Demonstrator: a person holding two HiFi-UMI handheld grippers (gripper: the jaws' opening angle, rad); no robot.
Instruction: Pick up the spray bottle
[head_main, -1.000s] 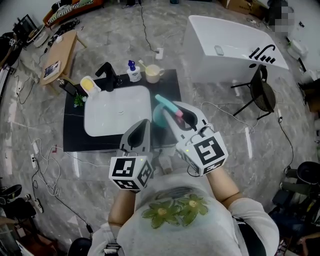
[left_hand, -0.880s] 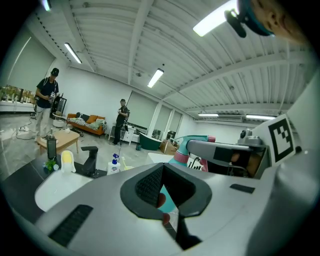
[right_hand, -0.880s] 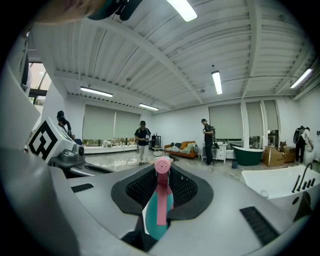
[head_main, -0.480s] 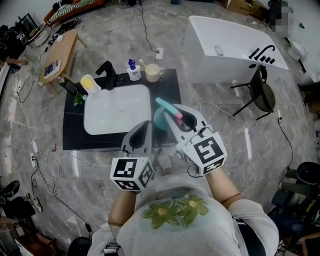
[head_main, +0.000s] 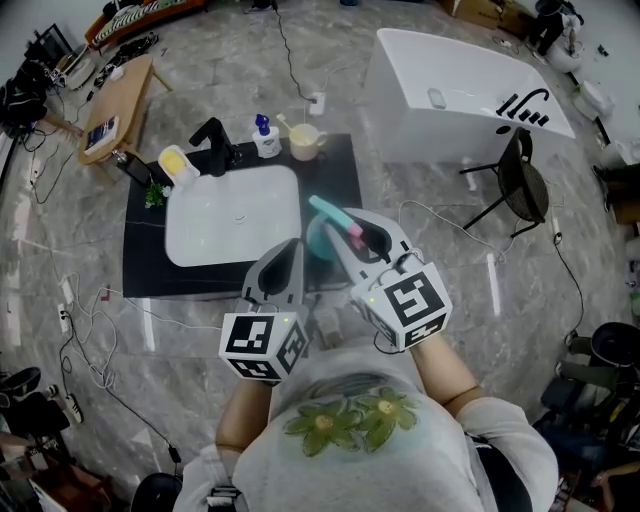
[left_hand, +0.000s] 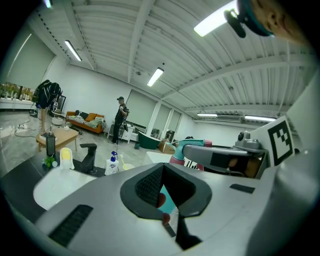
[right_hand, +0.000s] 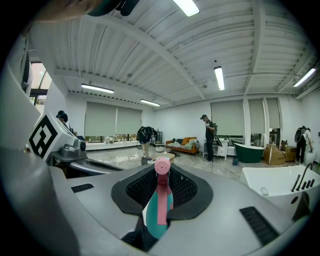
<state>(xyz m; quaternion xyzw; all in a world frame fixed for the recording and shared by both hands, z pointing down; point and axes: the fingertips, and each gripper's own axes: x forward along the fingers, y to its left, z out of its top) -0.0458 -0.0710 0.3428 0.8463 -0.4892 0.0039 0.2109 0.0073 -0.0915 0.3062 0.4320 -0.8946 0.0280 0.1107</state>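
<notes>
The spray bottle (head_main: 322, 226) is teal with a pink nozzle. It hangs tilted above the right edge of the black counter (head_main: 338, 165), held off the surface. My right gripper (head_main: 355, 235) is shut on its neck. In the right gripper view the bottle (right_hand: 159, 212) stands between the jaws, its pink nozzle facing the camera. My left gripper (head_main: 285, 258) hovers just left of the bottle with its jaws together and nothing in them. From the left gripper view the bottle's head (left_hand: 192, 146) shows beyond the right gripper's body, and the left gripper (left_hand: 162, 200) holds nothing.
A white sink basin (head_main: 232, 215) is set into the counter, with a black faucet (head_main: 215, 147), a soap pump bottle (head_main: 266, 141), a cream cup (head_main: 306, 146) and a yellow holder (head_main: 180, 165) behind it. A white bathtub (head_main: 460, 90) and a black chair (head_main: 522, 188) stand to the right. Cables lie on the floor.
</notes>
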